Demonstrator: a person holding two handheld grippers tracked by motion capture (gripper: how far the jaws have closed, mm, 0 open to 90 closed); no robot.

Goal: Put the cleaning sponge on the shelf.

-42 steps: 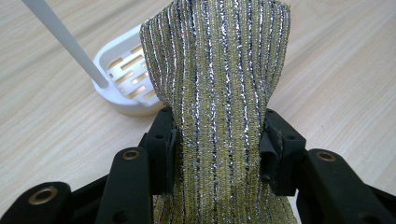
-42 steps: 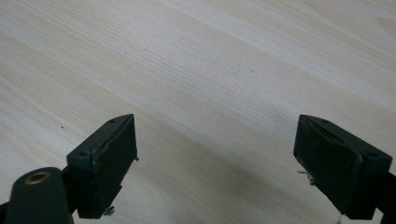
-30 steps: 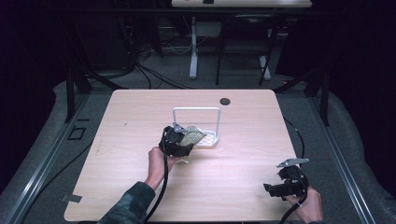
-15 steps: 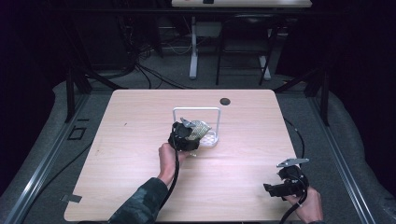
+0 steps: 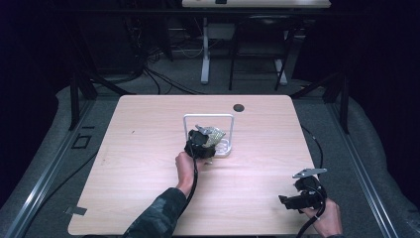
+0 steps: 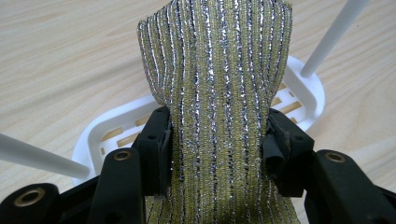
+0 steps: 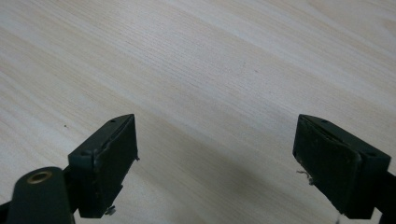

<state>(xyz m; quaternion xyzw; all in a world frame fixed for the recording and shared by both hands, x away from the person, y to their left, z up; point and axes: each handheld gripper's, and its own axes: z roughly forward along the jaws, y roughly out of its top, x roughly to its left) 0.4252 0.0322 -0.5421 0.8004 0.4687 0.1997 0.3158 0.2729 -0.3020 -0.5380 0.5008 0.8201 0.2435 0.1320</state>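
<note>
Moved forward since a second ago: left tool (image 5: pixel 212 140), now over the white slotted plastic tray with its upright hoop (image 5: pixel 224 148).
Clamped on a gold-and-silver striped metallic cloth (image 6: pixel 219 88), held above the tray, probably for setting down or hanging there; farther right, right tool (image 7: pixel 217 163) parked low over pale wooden desk (image 5: pixel 148 148), jaws apart, holding nothing.
</note>
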